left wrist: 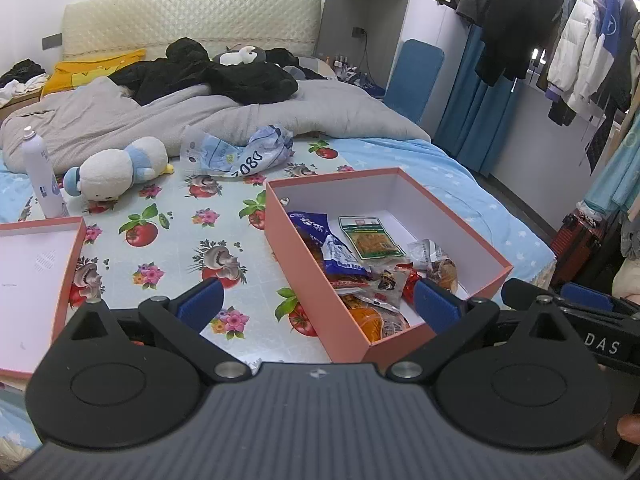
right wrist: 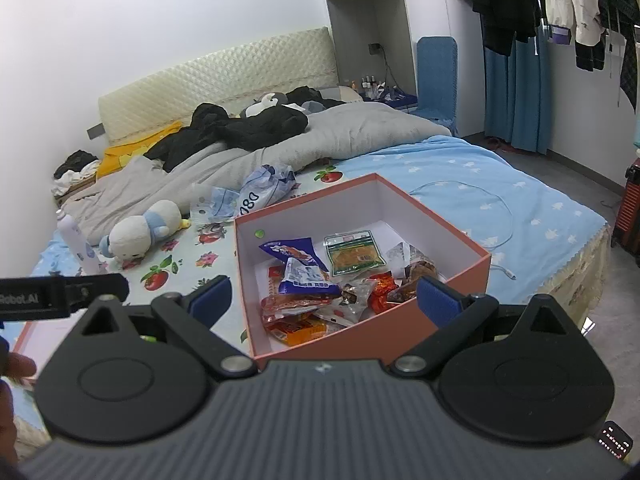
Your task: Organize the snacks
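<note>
A pink cardboard box (left wrist: pixel 312 264) (right wrist: pixel 400 332) with a white inside stands on the bed and holds several snack packets. Among them are a blue packet (left wrist: pixel 334 246) (right wrist: pixel 298 270), a green-edged packet (left wrist: pixel 370 238) (right wrist: pixel 352 252) and red and orange packets (right wrist: pixel 296 320). My left gripper (left wrist: pixel 318 304) hangs open over the box's near left wall, nothing between its blue pads. My right gripper (right wrist: pixel 324 300) is open too, above the box's near corner, holding nothing. The box lid (left wrist: pixel 36 280) lies at the left.
A crumpled blue-and-white plastic bag (left wrist: pixel 244 154) (right wrist: pixel 256 192), a plush toy (left wrist: pixel 120 170) (right wrist: pixel 140 232) and a white spray bottle (left wrist: pixel 42 172) (right wrist: pixel 80 246) lie on the fruit-print mat. Grey duvet and dark clothes lie behind. A white cable (right wrist: pixel 500 220) trails right of the box.
</note>
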